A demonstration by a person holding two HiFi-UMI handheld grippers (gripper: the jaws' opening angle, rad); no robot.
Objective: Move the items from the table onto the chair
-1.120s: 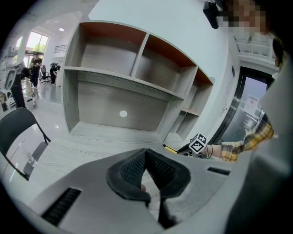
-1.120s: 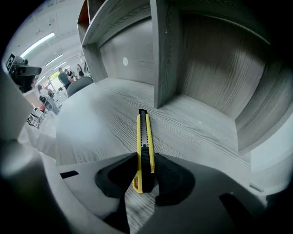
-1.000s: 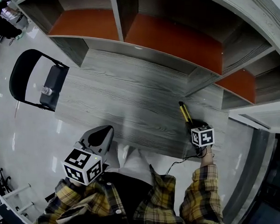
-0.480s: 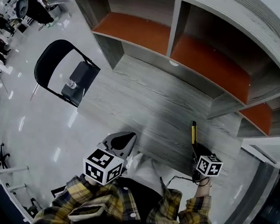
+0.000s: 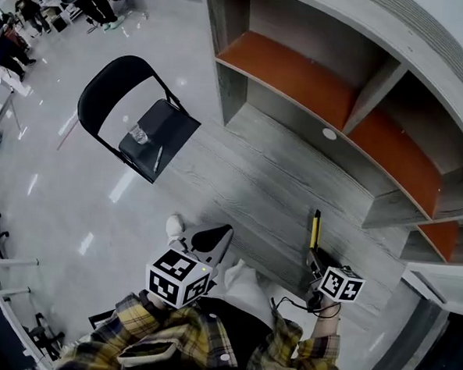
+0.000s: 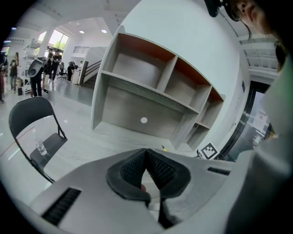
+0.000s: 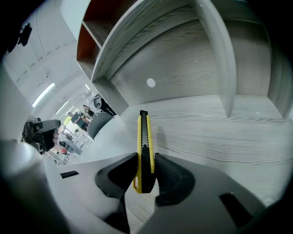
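My right gripper [image 7: 145, 176] is shut on a yellow and black utility knife [image 7: 144, 146], which sticks out forward above the grey wooden table [image 7: 219, 132]. In the head view the utility knife [image 5: 316, 228] shows just ahead of the right gripper [image 5: 314, 260] at the table's near right edge. My left gripper [image 6: 147, 171] is shut with nothing between its jaws; in the head view the left gripper [image 5: 205, 240] hangs off the table's near edge. The black folding chair [image 5: 145, 128] stands on the floor to the left, with a small clear bottle [image 5: 140, 136] on its seat.
A shelf unit with orange-backed compartments [image 5: 353, 109] rises at the table's far side. A white round spot [image 5: 329, 134] lies on the table near the shelf. People and office furniture stand far off at the upper left [image 5: 23, 11].
The head view has swung left, so the chair now sits closer to the middle. My right gripper has lifted the knife off the table and drawn it back. The left gripper has shifted sideways.
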